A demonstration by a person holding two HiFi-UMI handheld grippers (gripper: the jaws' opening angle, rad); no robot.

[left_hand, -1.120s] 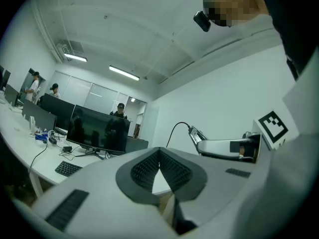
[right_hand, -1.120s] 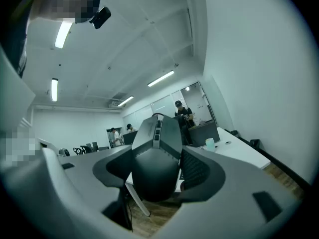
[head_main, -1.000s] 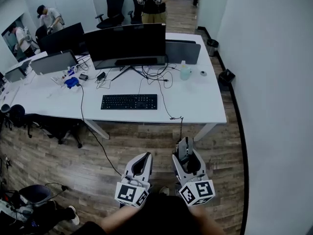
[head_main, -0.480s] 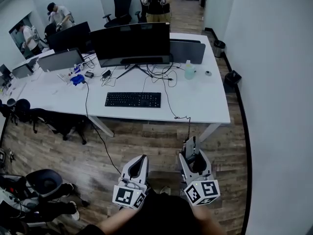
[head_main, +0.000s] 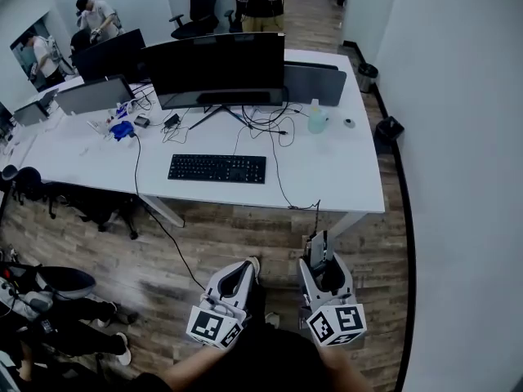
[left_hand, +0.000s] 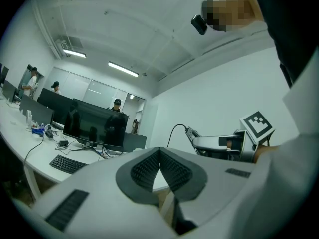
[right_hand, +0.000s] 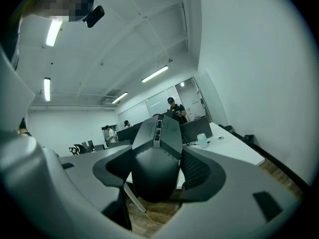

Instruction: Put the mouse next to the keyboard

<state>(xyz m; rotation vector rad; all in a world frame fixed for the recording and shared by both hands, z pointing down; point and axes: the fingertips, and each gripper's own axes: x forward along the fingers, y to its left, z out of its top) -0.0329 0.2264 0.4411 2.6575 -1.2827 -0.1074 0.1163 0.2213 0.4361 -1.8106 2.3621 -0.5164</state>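
Currently the jaws of the right gripper [head_main: 317, 250] clamp the mouse [right_hand: 154, 156], well short of the desk's [head_main: 343, 182] near edge, while the left gripper [head_main: 239, 269] is closed empty; the mouse's smooth shell could slip free before reaching the keyboard [head_main: 216, 168].

My head camera swings: the desk [head_main: 343, 182] and keyboard [head_main: 216, 168] slide right, then back left. A shoe tip [head_main: 255, 263] now shows just beside my left gripper [head_main: 243, 265]. My right gripper [head_main: 315, 240] and its mouse [right_hand: 157, 153] sit slightly lower and further right. The bottom-left person's legs [head_main: 69, 315] come further into frame.
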